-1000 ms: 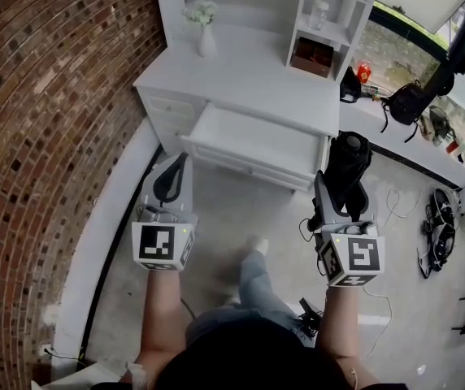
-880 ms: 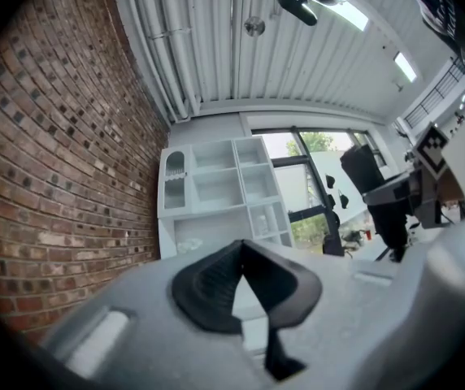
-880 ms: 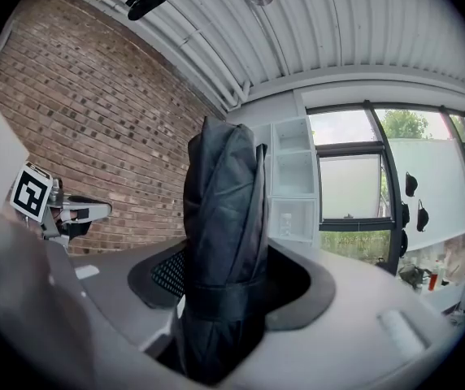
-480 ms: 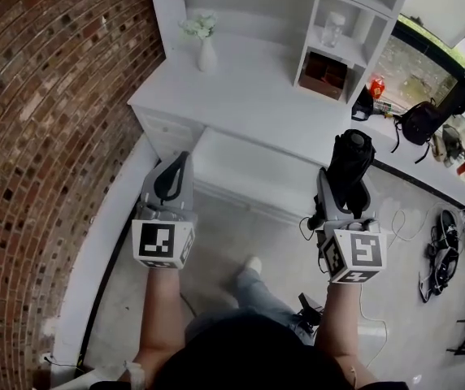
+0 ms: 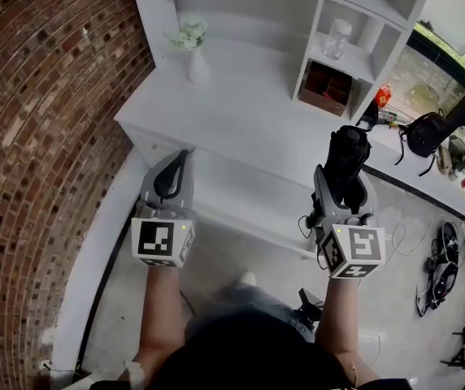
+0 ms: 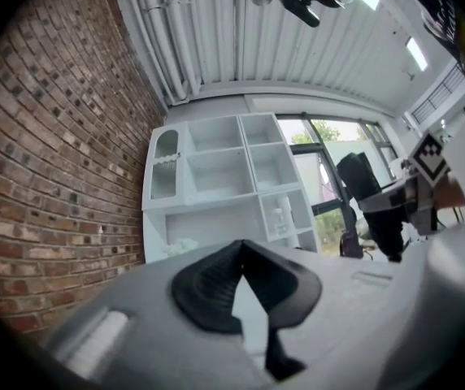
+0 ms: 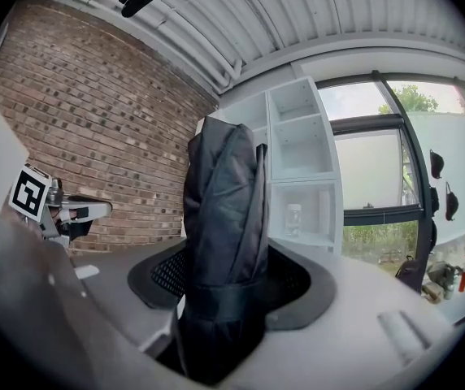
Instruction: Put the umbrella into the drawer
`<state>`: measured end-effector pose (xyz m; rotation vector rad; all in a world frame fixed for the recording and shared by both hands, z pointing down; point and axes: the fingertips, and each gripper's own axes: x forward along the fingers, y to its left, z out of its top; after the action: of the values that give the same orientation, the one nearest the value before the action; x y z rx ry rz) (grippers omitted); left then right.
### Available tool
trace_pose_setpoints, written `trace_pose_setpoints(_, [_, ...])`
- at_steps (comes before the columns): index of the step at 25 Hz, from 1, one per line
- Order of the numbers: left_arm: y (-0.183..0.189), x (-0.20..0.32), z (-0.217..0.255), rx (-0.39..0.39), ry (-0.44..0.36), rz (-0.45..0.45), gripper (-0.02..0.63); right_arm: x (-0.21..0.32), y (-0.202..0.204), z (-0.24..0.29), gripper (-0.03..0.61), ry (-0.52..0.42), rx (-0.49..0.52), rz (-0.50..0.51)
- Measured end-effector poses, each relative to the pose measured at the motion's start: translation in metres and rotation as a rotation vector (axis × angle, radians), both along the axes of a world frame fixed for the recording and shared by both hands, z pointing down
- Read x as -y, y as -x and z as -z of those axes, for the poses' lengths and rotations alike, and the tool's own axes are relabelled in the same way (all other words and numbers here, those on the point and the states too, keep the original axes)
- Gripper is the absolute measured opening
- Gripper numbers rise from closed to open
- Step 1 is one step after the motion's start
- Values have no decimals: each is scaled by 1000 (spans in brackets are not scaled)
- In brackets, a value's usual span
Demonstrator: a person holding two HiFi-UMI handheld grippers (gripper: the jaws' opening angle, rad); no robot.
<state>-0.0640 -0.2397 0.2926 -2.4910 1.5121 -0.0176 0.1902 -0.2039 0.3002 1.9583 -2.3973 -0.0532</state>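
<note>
Umbrella (image 5: 345, 161), folded and strapped into a tight black bundle, is pictured clenched in the right gripper (image 5: 343, 197) at the right end of the open white drawer (image 5: 249, 187). The bundle is pinched at its strap between the two jaws, which are pressed against its sides. Its long axis is carried along the line of the gripper, pointed away from the person and across the drawer's front edge toward the bench (image 5: 241, 112) above and behind the drawer.

The left gripper (image 5: 172, 179) is held at the drawer's left end. Its jaws are brought together at the tips and nothing is caught between them.

The drawer is seen pulled out from under the bench, between the two grippers, and its inside is shown white and bare as far as can be made out. The umbrella has not yet been lowered into it.

The drawer's opening is judged to lie to the left of the umbrella and below it, with the right hand the nearer and already loaded. Because the drawer's long side is laid from left to right while the umbrella is pointed front to back, a turn of the bundle toward the drawer's length is likely to be called for before it is set down. Whether it could fit crosswise cannot be told.
</note>
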Motion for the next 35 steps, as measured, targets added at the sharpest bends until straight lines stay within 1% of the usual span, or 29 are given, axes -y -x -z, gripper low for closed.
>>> trace_pose_setpoints(3, [-5,19,-3,-4,11,10,0,21,-5,-6,245,15,-4,15])
trace_pose_setpoints(9, [-12,42,-16,-2,50,16,0,48,-9,-32,245,84,5,36])
trace_pose_setpoints(13, [-10,49,-28,-26,85,20,0,58,-5,-54,245,135,-2,55])
trace_pose_setpoints(18, [-11,55,-43,-28,122,8,0,66,7,-85,245,206,-15,83])
trace_pose_setpoints(22, [-9,63,-56,-28,154,1,0,73,16,-111,247,257,-45,112])
trace_pose_setpoints(26, [-4,74,-74,-19,225,1,0,81,25,-142,247,326,-84,136])
trace_pose_setpoints(30, [-5,86,-82,-34,242,-21,0,90,35,-173,247,406,-108,159])
trace_pose_setpoints(33, [-4,93,-93,-8,275,-31,0,96,44,-194,247,466,-123,193])
trace_pose_setpoints(35, [-3,98,-96,-6,287,-34,0,99,51,-209,247,509,-143,221])
